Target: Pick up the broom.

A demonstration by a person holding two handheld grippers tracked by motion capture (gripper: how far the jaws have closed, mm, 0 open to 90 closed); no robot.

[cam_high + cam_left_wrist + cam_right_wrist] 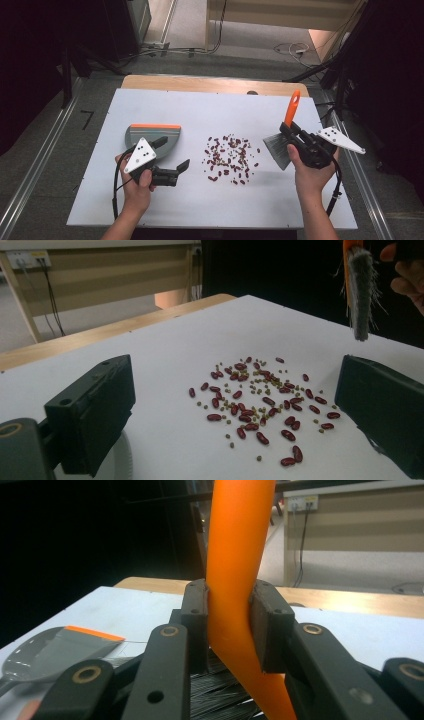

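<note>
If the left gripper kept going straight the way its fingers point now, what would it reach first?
Most likely the scattered beans: they lie on the white table straight ahead between the open left gripper fingers. Depth is hard to judge.

Grey floor and wooden desk beyond.

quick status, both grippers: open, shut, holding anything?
Left gripper: open, nothing between its jaws, above the table beside the dustpan.
Right gripper: shut on the brush, jaws clamped on its orange handle.
</note>
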